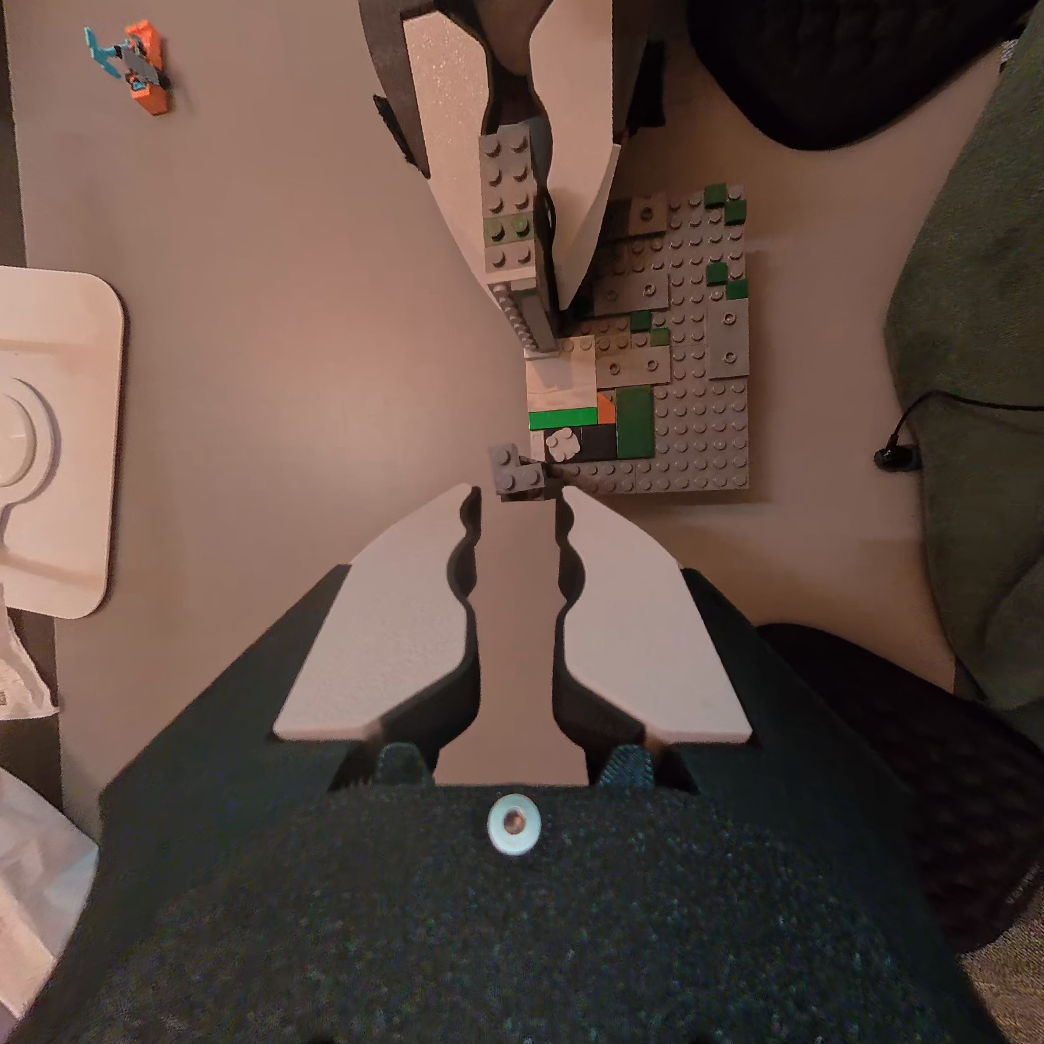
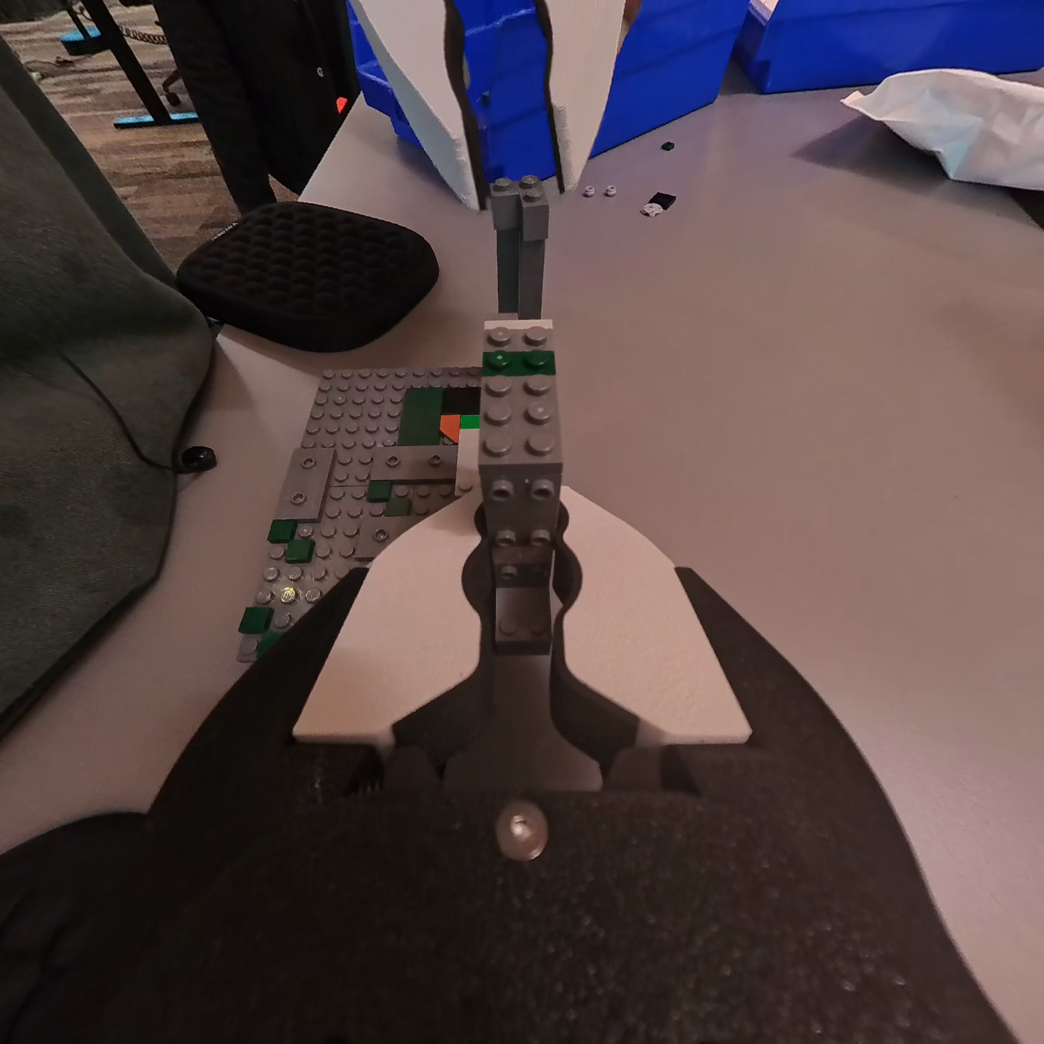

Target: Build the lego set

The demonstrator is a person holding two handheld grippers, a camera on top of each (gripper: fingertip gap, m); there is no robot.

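Right gripper [image 2: 520,542] clamped on the near end of a tall grey brick wall section [image 2: 520,418], a green strip across its studded top. Wall stands along the edge of the grey baseplate [image 2: 350,407], which lies flat on the surface [image 2: 791,452] and carries green tiles and an orange piece.

Left gripper [image 1: 518,494] parted, nothing between its fingers; tips sit either side of a small grey L-shaped piece [image 1: 517,472] at the wall's far end. Cannot tell if they touch it.

Blue bins [image 2: 649,85] behind. Small orange-and-teal model [image 1: 135,65] well apart on the surface.
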